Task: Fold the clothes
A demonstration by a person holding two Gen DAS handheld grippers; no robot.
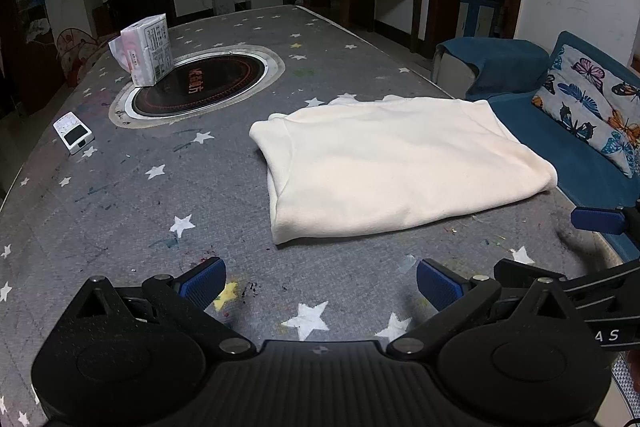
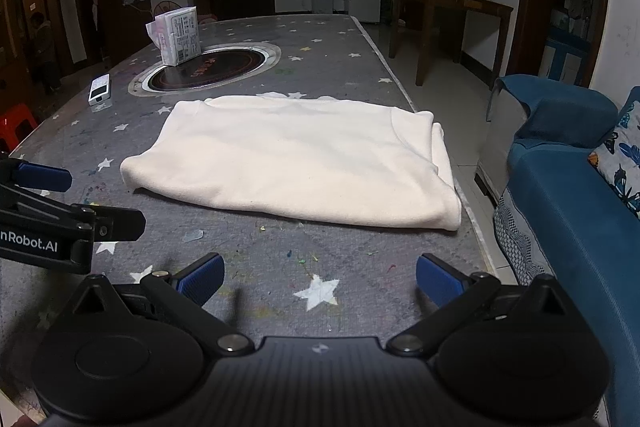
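Note:
A cream garment [image 1: 396, 167] lies folded into a rectangle on the grey star-patterned table [image 1: 168, 203]. It also shows in the right wrist view [image 2: 296, 163], near the table's right edge. My left gripper [image 1: 320, 283] is open and empty, a short way in front of the garment's near edge. My right gripper [image 2: 320, 277] is open and empty, also just short of the garment. The right gripper shows at the right edge of the left wrist view [image 1: 600, 223]; the left gripper shows at the left edge of the right wrist view [image 2: 44, 179].
A round black cooktop [image 1: 200, 87] is set into the table, with a packet of tissues [image 1: 146, 51] at its rim. A small white device [image 1: 74, 133] lies at the left. A blue sofa [image 2: 568, 195] with a butterfly cushion [image 1: 592, 103] stands right of the table.

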